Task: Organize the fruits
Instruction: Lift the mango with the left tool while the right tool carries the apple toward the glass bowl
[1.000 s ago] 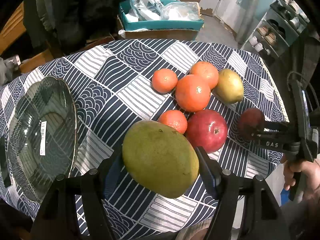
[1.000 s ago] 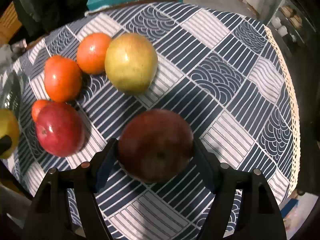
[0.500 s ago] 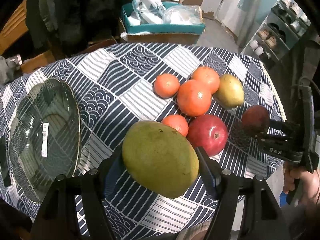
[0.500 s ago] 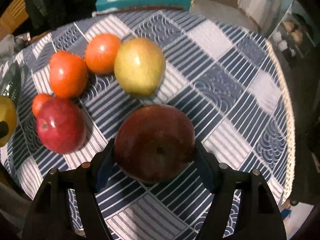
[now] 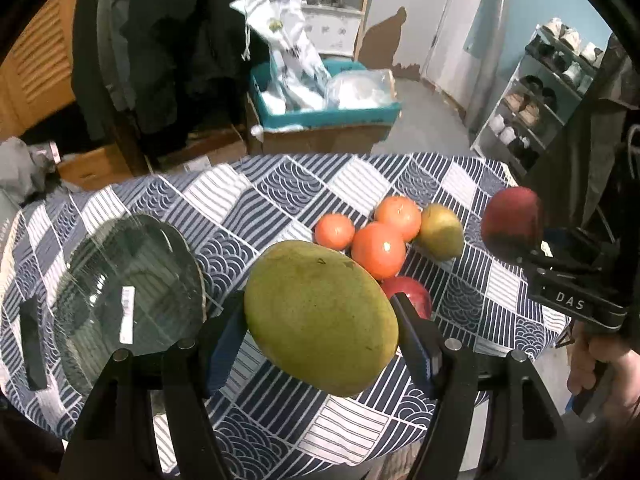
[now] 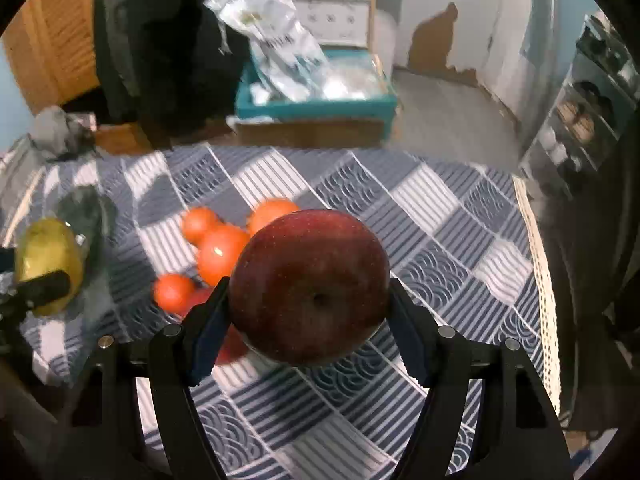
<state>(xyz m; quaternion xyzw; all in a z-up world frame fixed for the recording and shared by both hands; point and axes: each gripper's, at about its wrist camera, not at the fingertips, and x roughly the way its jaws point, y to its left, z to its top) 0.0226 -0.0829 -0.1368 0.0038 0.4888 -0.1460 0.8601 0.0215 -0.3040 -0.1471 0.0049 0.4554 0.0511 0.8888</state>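
- The left hand-held gripper points steeply down over the near edge of the counter. Its two pads are clamped on the sides of a big green mango, which hangs in the air above the patterned cloth.
- The right hand-held gripper is angled down as well, gripping a dark red apple pad to pad, clear of the cloth. In the left view that apple shows at the far right, with the person's hand wrapped around the handle below it.
- Left on the counter, just right of centre: three oranges bunched together, the biggest orange in the middle, a yellow-green pear touching the group on its right, and a second red apple nearer, half hidden behind the mango.
- A dark glass plate lies on the left side of the counter, well apart from the fruit, with a white sticker on it.
- Compared with a second ago, both fruits are higher. The red apple in the right hand-held gripper sat on the cloth then; now it is lifted well above it, and more of the room beyond the counter is in sight.
- The mango was already held; it has risen too, and the fruit on the cloth looks smaller beneath it.
- The fruit group and the plate lie where they lay before.
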